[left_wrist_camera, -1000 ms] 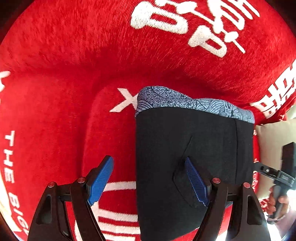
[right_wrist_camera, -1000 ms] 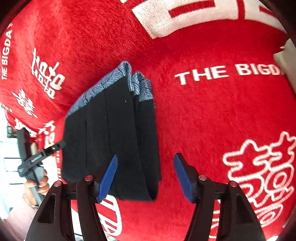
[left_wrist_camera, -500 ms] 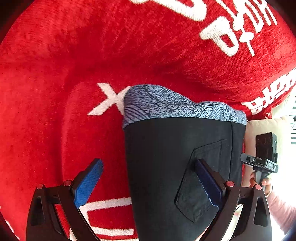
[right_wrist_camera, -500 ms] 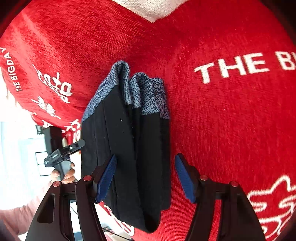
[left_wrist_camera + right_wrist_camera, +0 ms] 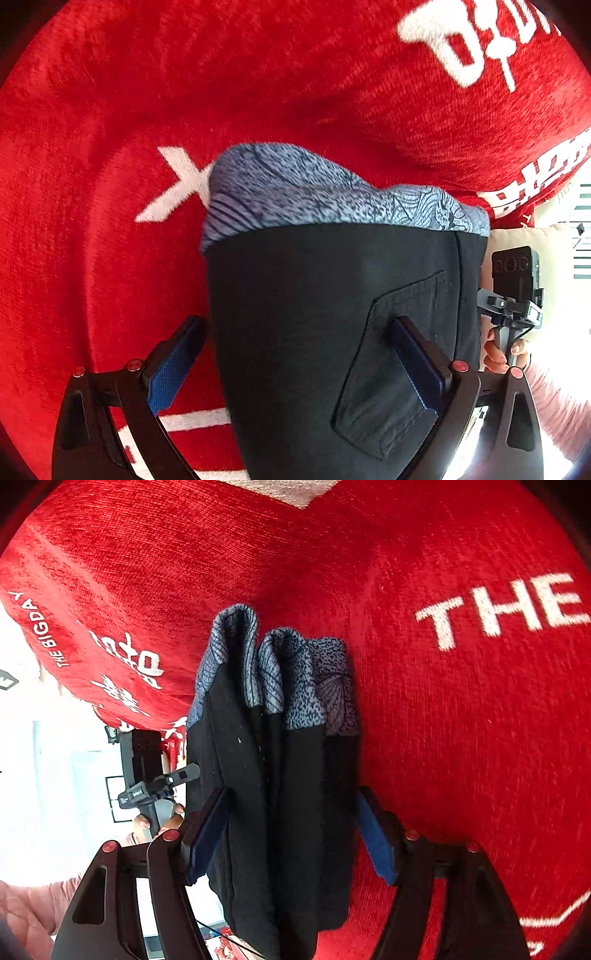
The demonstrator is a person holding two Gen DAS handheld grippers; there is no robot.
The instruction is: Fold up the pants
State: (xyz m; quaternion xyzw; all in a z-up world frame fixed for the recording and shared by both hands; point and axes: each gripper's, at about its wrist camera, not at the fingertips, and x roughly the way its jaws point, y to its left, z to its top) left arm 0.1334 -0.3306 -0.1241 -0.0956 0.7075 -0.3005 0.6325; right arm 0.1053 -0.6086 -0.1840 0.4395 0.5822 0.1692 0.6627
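matt black cloth pants [image 5: 314, 332], patterned grey-blue cuffs [image 5: 306, 679]; fuzzy red plush blanket [image 5: 184, 92], white lettering.

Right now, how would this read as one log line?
stage: pants folded on red cloth | left gripper: opening, straddles edge | right gripper: opening, straddles stack

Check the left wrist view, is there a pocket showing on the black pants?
Yes, a stitched patch pocket shows on the black pants, beside the gripper's right finger.

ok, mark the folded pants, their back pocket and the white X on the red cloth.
folded pants [image 5: 295, 775], right wrist view, black stacked layers.
back pocket [image 5: 384, 398], left wrist view, pocket face left of the right pad.
white X [image 5: 173, 188], left wrist view, where its strokes cross.
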